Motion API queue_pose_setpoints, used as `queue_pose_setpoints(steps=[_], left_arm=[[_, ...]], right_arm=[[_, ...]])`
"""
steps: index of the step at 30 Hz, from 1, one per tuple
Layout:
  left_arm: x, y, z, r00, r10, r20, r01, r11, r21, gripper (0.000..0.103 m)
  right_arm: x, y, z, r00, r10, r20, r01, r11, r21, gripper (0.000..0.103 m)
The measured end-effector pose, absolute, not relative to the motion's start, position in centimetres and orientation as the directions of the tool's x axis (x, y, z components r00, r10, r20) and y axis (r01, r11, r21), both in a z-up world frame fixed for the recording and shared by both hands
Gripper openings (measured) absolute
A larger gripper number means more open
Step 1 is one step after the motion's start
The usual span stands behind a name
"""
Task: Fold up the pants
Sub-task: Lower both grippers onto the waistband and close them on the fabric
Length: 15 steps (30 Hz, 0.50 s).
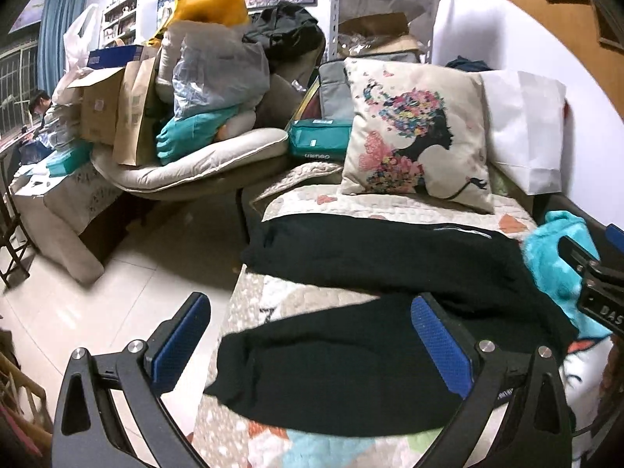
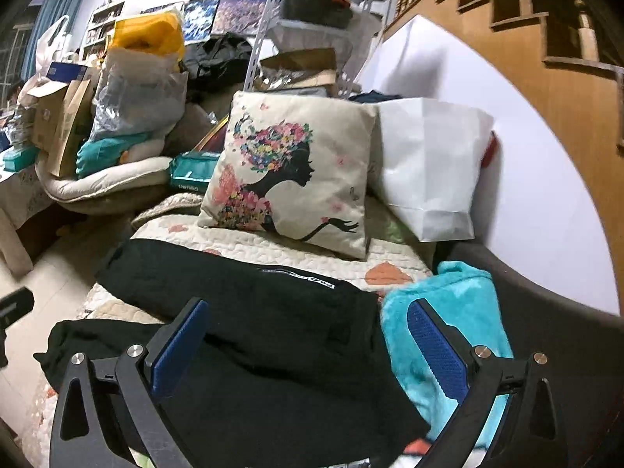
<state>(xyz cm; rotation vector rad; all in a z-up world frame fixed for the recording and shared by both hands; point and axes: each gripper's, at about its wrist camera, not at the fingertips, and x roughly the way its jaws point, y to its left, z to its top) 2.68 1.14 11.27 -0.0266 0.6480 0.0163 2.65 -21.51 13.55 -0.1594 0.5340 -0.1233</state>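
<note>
Black pants lie spread on a quilted sofa cover, the two legs pointing left in a V. My left gripper is open and empty above the near leg's end. In the right wrist view the pants lie below my right gripper, which is open and empty above the waist end. The right gripper's body also shows at the right edge of the left wrist view.
A turquoise fleece blanket lies right of the pants. A printed cushion and a white paper bag lean at the back. A cluttered chair with bags and boxes stands left. Tiled floor lies left of the sofa.
</note>
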Motion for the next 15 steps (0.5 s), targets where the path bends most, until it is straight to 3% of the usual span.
queue_pose_setpoints(steps=[9,15], left_arm=[[9.8,3.3,9.2,0.763,0.055,-0.644,-0.034,0.998,0.045,0.103],[17.0,6.6,6.2,0.693,0.03,-0.72,-0.009,0.999,0.033,0.103]], right_arm=[[9.8,-24.0,11.0,0.786,-0.124,-0.606,0.017,0.984,-0.18,0.103],[16.1,-26.9,7.4,0.667,-0.051,-0.743,-0.037,0.994,-0.102,0.098]])
